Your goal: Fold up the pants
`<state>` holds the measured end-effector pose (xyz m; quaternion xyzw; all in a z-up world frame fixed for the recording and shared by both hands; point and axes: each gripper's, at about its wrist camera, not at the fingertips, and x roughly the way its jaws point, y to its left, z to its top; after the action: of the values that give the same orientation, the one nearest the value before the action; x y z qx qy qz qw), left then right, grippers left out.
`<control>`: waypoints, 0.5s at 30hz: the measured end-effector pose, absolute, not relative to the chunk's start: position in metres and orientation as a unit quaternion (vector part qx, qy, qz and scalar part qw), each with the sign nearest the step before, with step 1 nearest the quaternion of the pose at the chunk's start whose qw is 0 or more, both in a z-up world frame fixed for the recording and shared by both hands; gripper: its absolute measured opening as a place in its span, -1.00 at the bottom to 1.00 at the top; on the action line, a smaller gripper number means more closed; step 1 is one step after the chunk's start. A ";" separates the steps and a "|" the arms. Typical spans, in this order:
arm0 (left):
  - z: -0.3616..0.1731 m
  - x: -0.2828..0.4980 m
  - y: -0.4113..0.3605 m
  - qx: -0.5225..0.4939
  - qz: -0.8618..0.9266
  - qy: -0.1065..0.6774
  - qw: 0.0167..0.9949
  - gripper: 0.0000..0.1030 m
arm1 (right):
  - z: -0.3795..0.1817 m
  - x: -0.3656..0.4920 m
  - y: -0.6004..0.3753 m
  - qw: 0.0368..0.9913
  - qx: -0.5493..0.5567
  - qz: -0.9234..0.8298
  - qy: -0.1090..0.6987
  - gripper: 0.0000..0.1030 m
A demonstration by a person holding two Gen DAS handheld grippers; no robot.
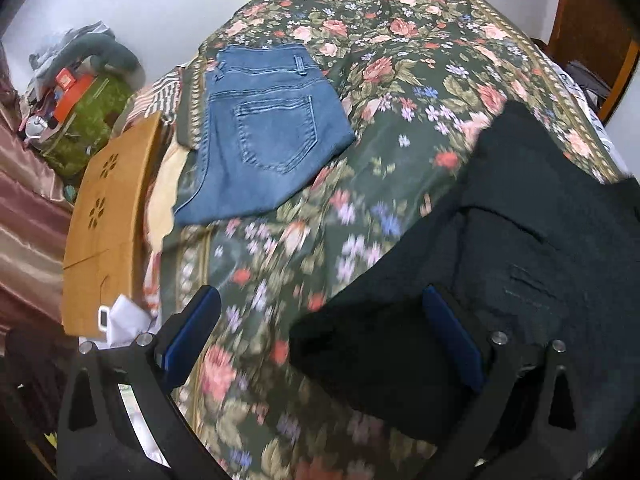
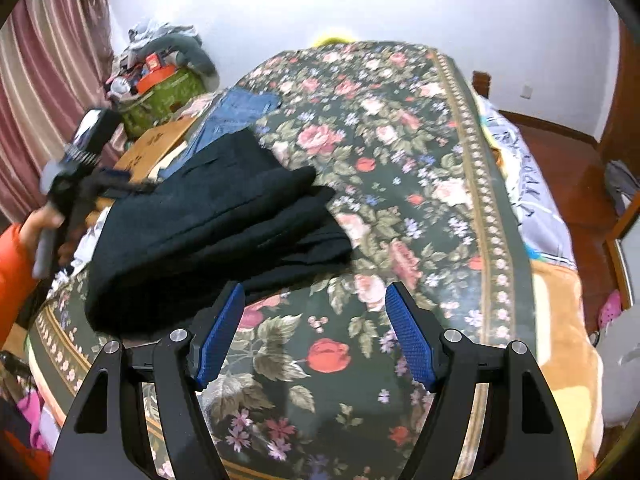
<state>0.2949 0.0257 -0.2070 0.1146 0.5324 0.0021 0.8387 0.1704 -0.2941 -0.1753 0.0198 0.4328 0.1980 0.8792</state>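
The black pants [image 1: 520,240] lie folded in a bundle on the floral bedspread [image 1: 400,92]. My left gripper [image 1: 320,292] hangs wide open just above their near left corner, which lies between the blue pads without being pressed. In the right wrist view the black pants [image 2: 208,232] sit left of centre. My right gripper [image 2: 316,286] stands open over bare bedspread at the bundle's near edge, holding nothing. The left gripper [image 2: 116,184] shows blurred at the pants' far left side, held by a hand in an orange sleeve [image 2: 16,264]. Folded blue jeans [image 1: 264,136] rest further back.
A wooden board [image 1: 108,240] lies at the bed's left edge. Behind it stand a green box piled with clutter [image 1: 88,124] and a pink curtain [image 2: 48,80]. The bed's right edge [image 2: 532,208] drops to a wooden floor [image 2: 568,152].
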 end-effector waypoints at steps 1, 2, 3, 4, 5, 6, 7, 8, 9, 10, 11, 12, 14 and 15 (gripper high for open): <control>-0.205 0.287 0.028 0.112 0.002 0.532 0.839 0.99 | -0.171 0.169 -0.296 0.882 0.023 0.195 0.429 0.37; -0.203 0.279 0.030 0.110 0.001 0.532 0.839 0.99 | -0.167 0.168 -0.298 0.884 0.027 0.195 0.423 0.37; -0.202 0.274 0.031 0.108 0.000 0.533 0.839 0.99 | -0.162 0.167 -0.298 0.887 0.031 0.196 0.417 0.37; -0.200 0.264 0.033 0.103 -0.002 0.534 0.839 0.99 | -0.158 0.166 -0.297 0.889 0.034 0.198 0.412 0.37; -0.199 0.258 0.034 0.100 -0.004 0.534 0.840 0.99 | -0.155 0.165 -0.295 0.891 0.036 0.201 0.406 0.37; -0.198 0.249 0.035 0.094 -0.006 0.533 0.841 0.99 | -0.149 0.162 -0.292 0.893 0.039 0.207 0.398 0.37; -0.198 0.244 0.036 0.091 -0.008 0.533 0.841 0.99 | -0.146 0.161 -0.289 0.894 0.040 0.211 0.393 0.37; -0.196 0.237 0.036 0.083 -0.011 0.532 0.843 0.99 | -0.143 0.160 -0.284 0.895 0.040 0.217 0.387 0.37; -0.195 0.231 0.037 0.076 -0.016 0.530 0.845 0.98 | -0.140 0.159 -0.279 0.897 0.039 0.222 0.381 0.37; -0.191 0.226 0.039 0.067 -0.026 0.524 0.848 0.95 | -0.138 0.158 -0.274 0.898 0.036 0.229 0.374 0.37; -0.186 0.221 0.041 0.053 -0.034 0.519 0.852 0.88 | -0.136 0.157 -0.269 0.898 0.031 0.236 0.370 0.37; -0.182 0.219 0.043 0.044 -0.035 0.515 0.855 0.82 | -0.135 0.157 -0.260 0.900 0.019 0.242 0.363 0.37; -0.168 0.213 0.046 0.022 -0.040 0.497 0.867 0.65 | -0.136 0.158 -0.251 0.902 0.005 0.246 0.356 0.33; -0.158 0.209 0.044 0.015 -0.046 0.480 0.876 0.59 | -0.138 0.160 -0.245 0.901 -0.001 0.249 0.356 0.24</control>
<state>0.2092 0.0444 -0.1581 0.0155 0.4800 -0.0459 0.8759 0.1597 -0.2454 -0.1377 -0.0009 0.3555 0.2493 0.9008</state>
